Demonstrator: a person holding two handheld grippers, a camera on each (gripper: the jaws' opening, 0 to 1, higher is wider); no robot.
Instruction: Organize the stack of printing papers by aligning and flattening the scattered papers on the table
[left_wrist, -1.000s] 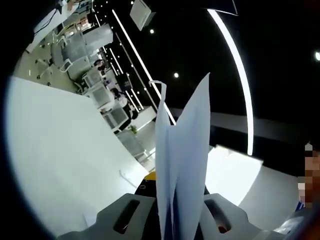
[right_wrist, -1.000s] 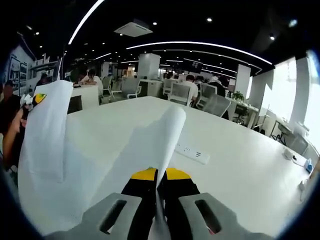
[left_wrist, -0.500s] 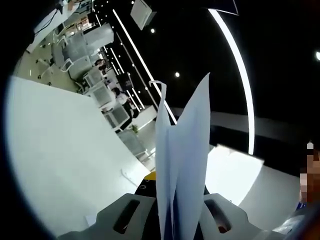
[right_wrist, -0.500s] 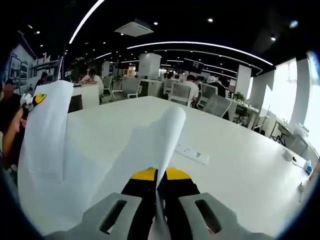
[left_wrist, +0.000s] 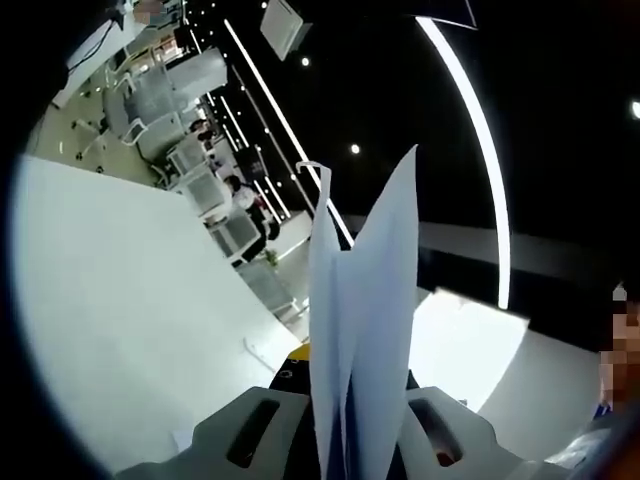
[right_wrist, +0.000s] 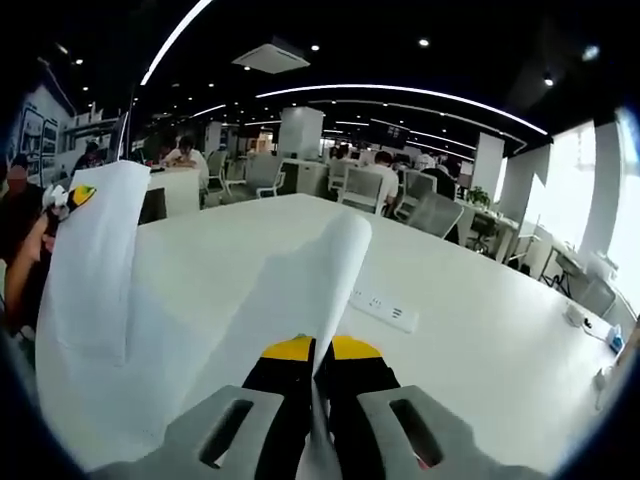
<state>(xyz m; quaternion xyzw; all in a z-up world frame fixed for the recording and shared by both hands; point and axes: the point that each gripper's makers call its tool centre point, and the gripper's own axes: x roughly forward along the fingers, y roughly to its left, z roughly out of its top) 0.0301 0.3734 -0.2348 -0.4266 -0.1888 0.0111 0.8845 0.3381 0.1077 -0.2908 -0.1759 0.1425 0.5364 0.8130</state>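
Left claw (left_wrist: 350, 455) pinching the printing papers (left_wrist: 365, 330), sheets standing up at lower centre, white table (left_wrist: 120, 330) tilted at frame left, right claw (right_wrist: 315, 420) clamped on the same papers, sheets curling toward upper left, power strip (right_wrist: 383, 308) at centre on table

A white power strip (right_wrist: 383, 307) lies flat on the table, well apart from its edges; beyond it stand grey chairs (right_wrist: 436, 211) with people (right_wrist: 380, 178) seated at other desks; a square pillar (right_wrist: 298, 132) rises behind them; curved light strips (right_wrist: 400, 92) and a ceiling vent (right_wrist: 268, 55) hang overhead.
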